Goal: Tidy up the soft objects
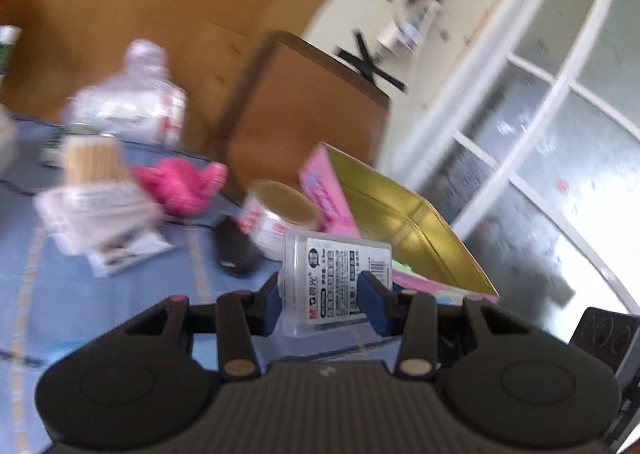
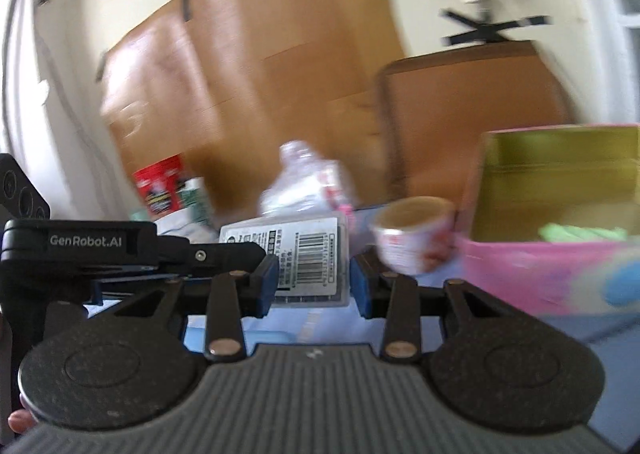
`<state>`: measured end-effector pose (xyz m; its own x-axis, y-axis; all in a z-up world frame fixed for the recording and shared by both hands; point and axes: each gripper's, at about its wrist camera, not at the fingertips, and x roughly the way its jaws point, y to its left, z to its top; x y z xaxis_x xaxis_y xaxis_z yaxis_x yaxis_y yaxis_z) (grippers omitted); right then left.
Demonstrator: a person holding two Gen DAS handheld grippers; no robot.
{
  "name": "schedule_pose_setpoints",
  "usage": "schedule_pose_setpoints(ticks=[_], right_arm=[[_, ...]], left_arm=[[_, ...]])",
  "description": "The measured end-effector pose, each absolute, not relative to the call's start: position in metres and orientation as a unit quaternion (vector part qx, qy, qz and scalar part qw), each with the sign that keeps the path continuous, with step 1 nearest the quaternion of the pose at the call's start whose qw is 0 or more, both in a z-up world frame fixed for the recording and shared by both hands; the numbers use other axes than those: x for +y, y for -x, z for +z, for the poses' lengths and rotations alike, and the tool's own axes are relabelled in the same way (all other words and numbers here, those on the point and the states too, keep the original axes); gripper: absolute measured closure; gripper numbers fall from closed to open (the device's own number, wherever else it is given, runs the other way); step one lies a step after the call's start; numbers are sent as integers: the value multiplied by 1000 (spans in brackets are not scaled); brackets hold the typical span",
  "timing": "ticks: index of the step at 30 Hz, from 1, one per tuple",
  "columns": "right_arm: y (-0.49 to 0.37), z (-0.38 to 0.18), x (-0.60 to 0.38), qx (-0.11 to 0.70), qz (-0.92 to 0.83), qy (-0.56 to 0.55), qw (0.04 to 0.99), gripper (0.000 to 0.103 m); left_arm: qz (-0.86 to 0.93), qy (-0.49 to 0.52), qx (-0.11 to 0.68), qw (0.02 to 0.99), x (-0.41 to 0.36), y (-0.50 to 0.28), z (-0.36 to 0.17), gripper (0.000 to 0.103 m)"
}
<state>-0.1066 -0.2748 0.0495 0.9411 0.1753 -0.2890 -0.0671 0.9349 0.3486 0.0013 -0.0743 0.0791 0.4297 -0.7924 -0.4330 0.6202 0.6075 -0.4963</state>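
Observation:
My left gripper (image 1: pixel 324 300) is shut on a clear plastic box with a barcode label (image 1: pixel 334 282) and holds it above the blue table. The same box (image 2: pixel 306 258) shows between my right gripper's (image 2: pixel 314 282) blue pads, with a gap on the right side; the left gripper's body reaches in from the left. A pink box with a gold inside (image 1: pixel 404 222) stands open to the right, also in the right wrist view (image 2: pixel 556 222). A pink knitted soft thing (image 1: pixel 180 186) lies on the table further back.
A small tin can (image 1: pixel 276 218) (image 2: pixel 412 238) stands beside the pink box. A black mouse (image 1: pixel 236 250), a bag of wooden sticks (image 1: pixel 94 194) and a crumpled clear bag (image 1: pixel 132 102) lie on the blue table (image 1: pixel 120 314). Cardboard boxes (image 1: pixel 304 122) stand behind.

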Motion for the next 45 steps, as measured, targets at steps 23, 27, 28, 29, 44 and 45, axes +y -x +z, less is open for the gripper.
schedule_pose_setpoints(ticks=[23,27,28,29,44,45], right_arm=[[118,30,-409,92,-134,-197,967,56],[125,35,-405,77,-119,-208,968,56],[126,37,-401,72,-107,-209,969,56],[128,40,-396,68,-95,-208,971,56],[44,28,-261,226,66,-84,968,56],[34,26,-257,235,63,-77,967,56]], left_arm=[[-472,46,338,813,-260,-25,81,60],[-470,68,318,820,-222,-24,95,60],[-467,74,311,824,-207,-24,98,60],[-462,79,302,830,-189,-24,101,60],[-286,164,302,895,42,-22,53,60],[-287,169,304,892,47,-21,50,60]])
